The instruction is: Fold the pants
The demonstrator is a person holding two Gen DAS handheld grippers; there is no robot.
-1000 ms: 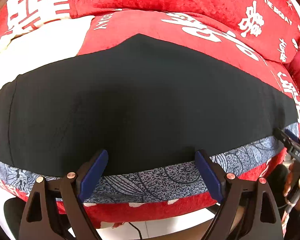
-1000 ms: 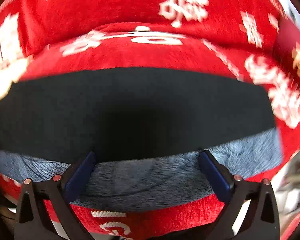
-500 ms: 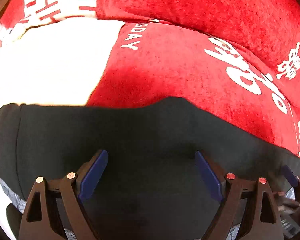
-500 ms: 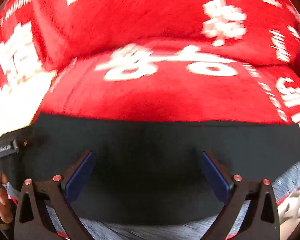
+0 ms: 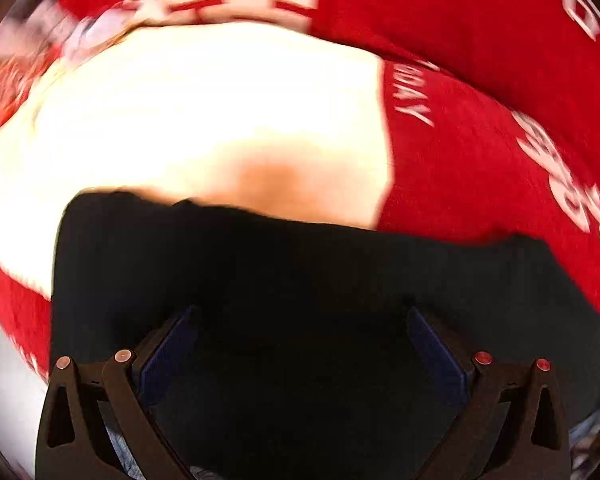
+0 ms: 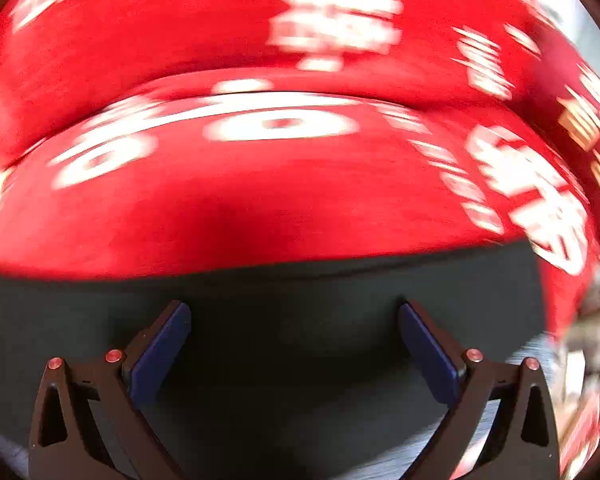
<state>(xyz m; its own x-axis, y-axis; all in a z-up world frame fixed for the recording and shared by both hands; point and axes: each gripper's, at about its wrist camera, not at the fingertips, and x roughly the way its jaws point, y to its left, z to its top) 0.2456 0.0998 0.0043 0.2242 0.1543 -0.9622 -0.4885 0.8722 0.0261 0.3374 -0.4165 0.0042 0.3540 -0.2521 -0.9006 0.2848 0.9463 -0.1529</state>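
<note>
The black pants [image 5: 300,280] lie flat on a red sofa seat and fill the lower half of both wrist views, also in the right wrist view [image 6: 280,312]. My left gripper [image 5: 302,320] is open and empty, its blue pads spread over the black fabric near the pants' left end. My right gripper [image 6: 294,316] is open and empty too, over the fabric near the pants' right end. A strip of blue-grey patterned cloth [image 6: 532,352] shows under the pants at the near edge. Both views are motion-blurred.
The red sofa seat [image 6: 300,200] with white lettering stretches beyond the pants, with the backrest [image 6: 220,20] behind. A large white patch of the seat cover [image 5: 200,120] lies past the pants' left end.
Both grippers have moved forward over the pants, so the fabric's far edge sits lower in view. The left view has swung left toward the white patch. Both stay open.
</note>
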